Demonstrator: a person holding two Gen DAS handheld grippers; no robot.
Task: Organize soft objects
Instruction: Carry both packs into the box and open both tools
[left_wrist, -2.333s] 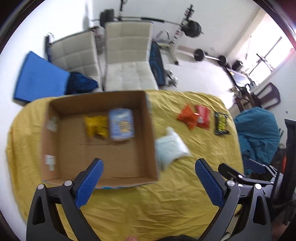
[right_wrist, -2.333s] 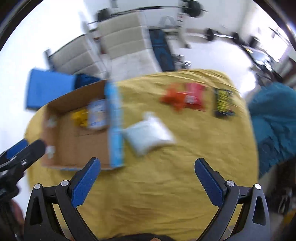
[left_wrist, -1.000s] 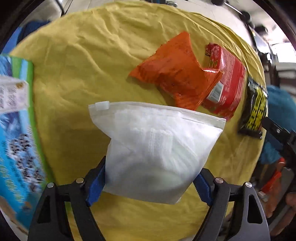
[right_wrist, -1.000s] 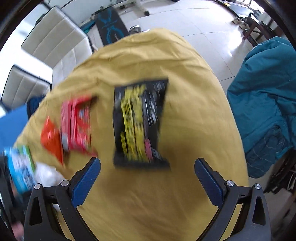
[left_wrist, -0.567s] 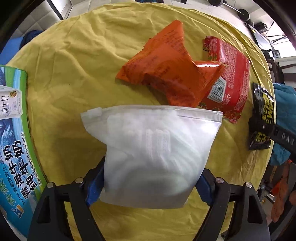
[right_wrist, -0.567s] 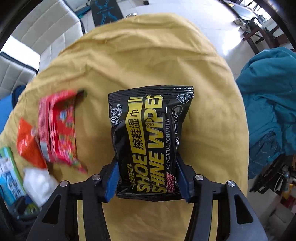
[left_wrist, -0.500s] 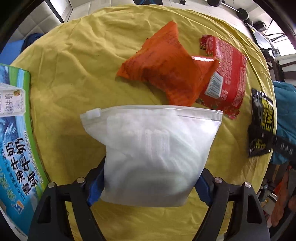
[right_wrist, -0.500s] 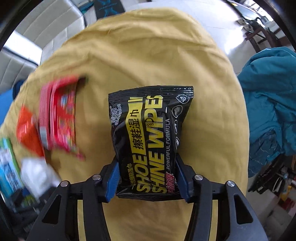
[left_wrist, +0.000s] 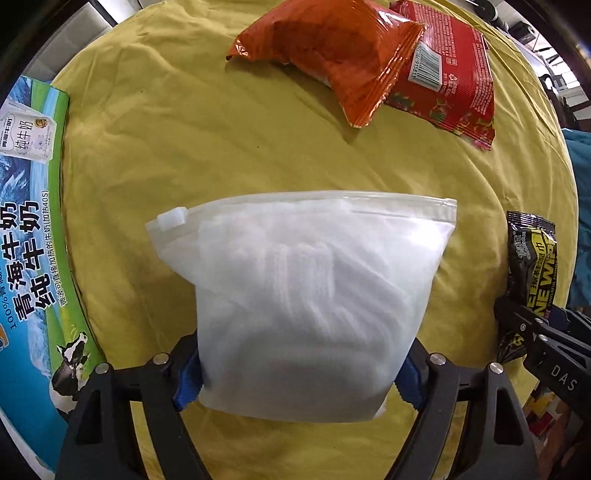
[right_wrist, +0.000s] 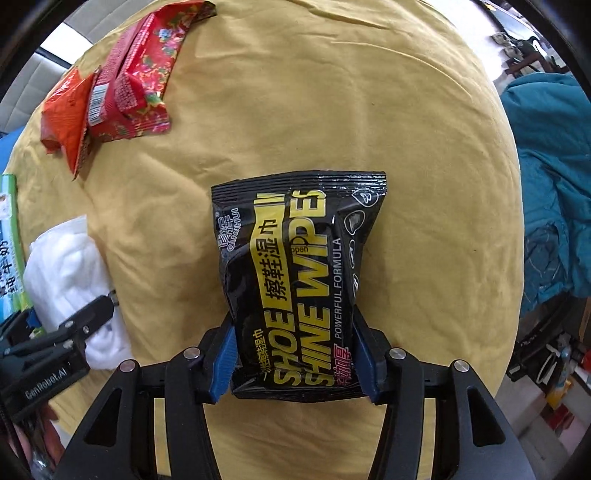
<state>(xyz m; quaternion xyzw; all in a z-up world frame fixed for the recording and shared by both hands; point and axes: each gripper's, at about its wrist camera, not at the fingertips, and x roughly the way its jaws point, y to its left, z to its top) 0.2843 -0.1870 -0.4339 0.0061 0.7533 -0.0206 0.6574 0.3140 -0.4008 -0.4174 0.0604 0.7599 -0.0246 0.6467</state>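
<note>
My left gripper (left_wrist: 299, 365) is shut on a white zip bag of soft cloth (left_wrist: 306, 291), held over the yellow tablecloth (left_wrist: 184, 129). My right gripper (right_wrist: 295, 354) is shut on a black and yellow shoe shine wipes pack (right_wrist: 295, 273). That pack also shows at the right edge of the left wrist view (left_wrist: 532, 266), and the white bag shows at the left of the right wrist view (right_wrist: 74, 273). An orange snack bag (left_wrist: 332, 48) and a red packet (left_wrist: 454, 77) lie together on the cloth beyond the white bag.
The printed side of the cardboard milk box (left_wrist: 26, 229) stands at the left edge. A teal garment (right_wrist: 554, 184) hangs off to the right of the table. The cloth-covered table edge curves away on the right.
Both grippers came down from above the table. The left closed on the white bag and the right closed on the wipes pack. In the last half second the left view has shifted closer.
</note>
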